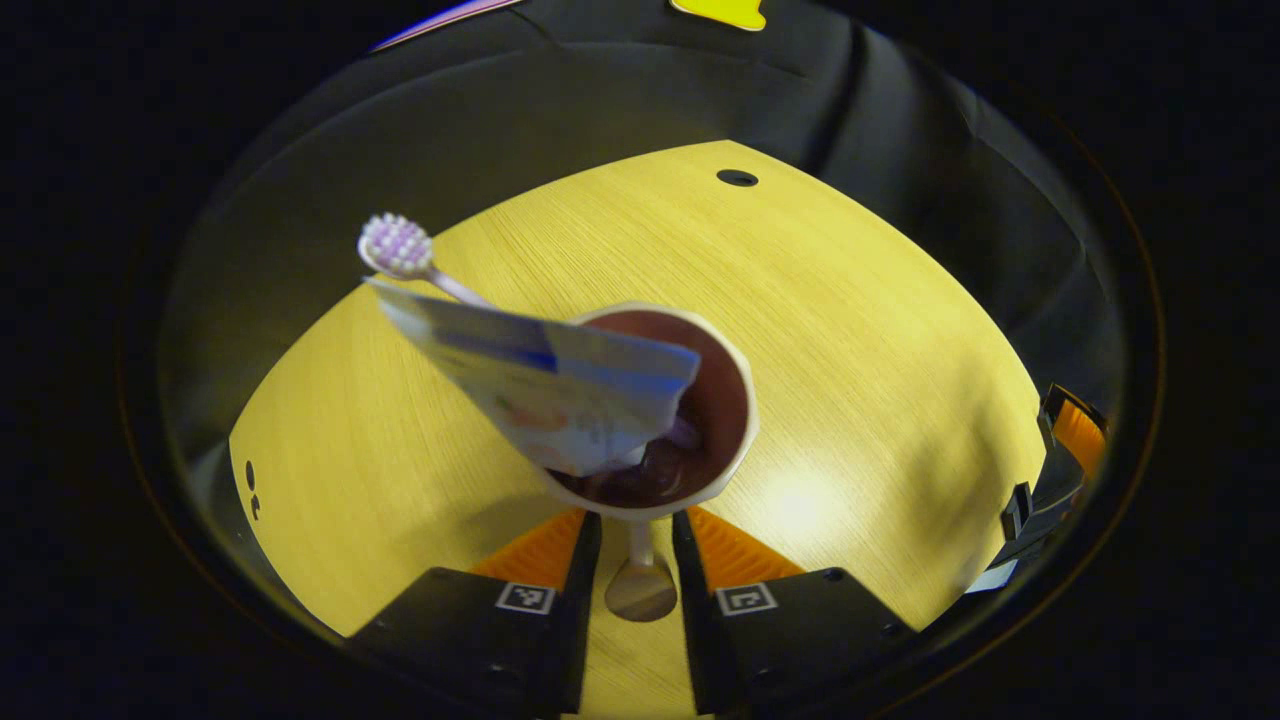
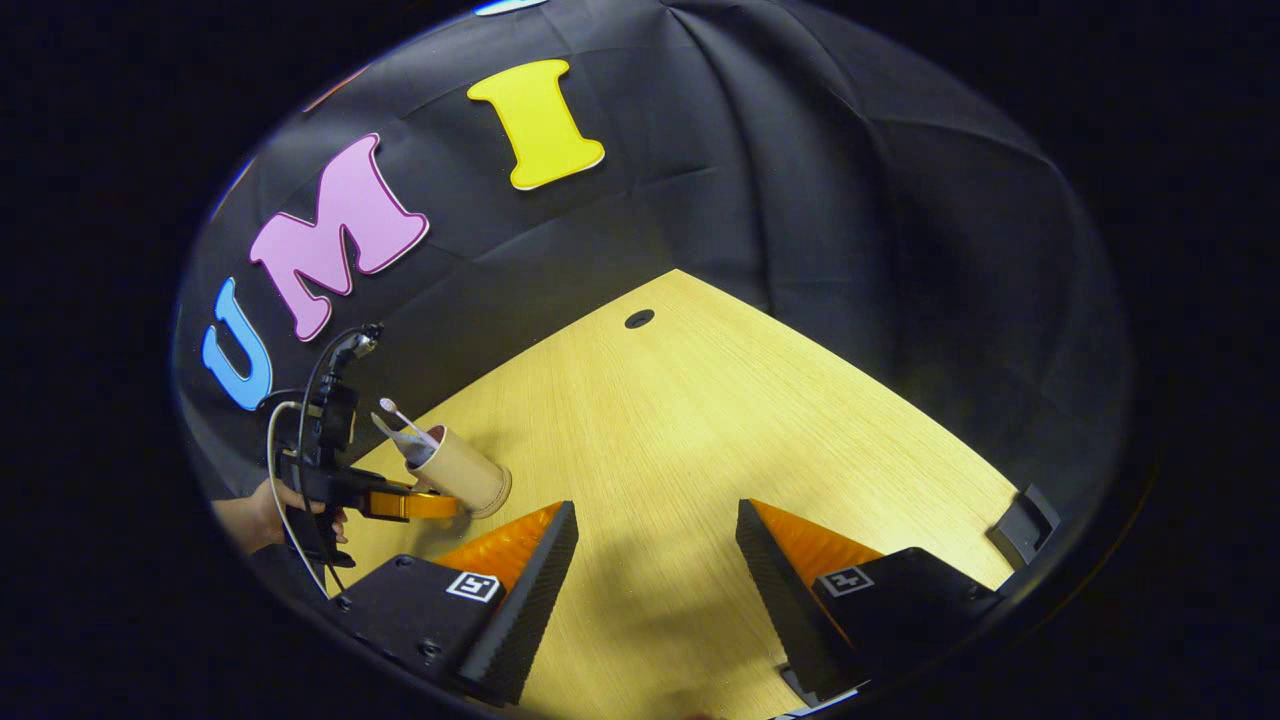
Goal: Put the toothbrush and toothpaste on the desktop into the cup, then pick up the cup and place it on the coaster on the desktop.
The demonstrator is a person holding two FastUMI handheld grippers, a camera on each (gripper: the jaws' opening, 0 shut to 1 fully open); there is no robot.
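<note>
A pale cup (image 1: 735, 400) with a dark inside holds the white and blue toothpaste tube (image 1: 560, 385) and the toothbrush (image 1: 398, 247), whose bristled head sticks out past the rim. My left gripper (image 1: 637, 520) is shut on the cup's handle (image 1: 640, 585). In the right gripper view the cup (image 2: 468, 470) leans over the desk's left part in the left gripper (image 2: 425, 505), held by a hand (image 2: 255, 520). My right gripper (image 2: 657, 510) stands open over bare desk. A dark square piece (image 2: 1025, 520), perhaps the coaster, lies at the desk's right edge.
The wooden desk (image 1: 850, 330) has a cable hole (image 1: 737, 178) near its far corner, and the black cloth wall rises behind it. The right gripper (image 1: 1060, 470) shows at the right edge of the left gripper view.
</note>
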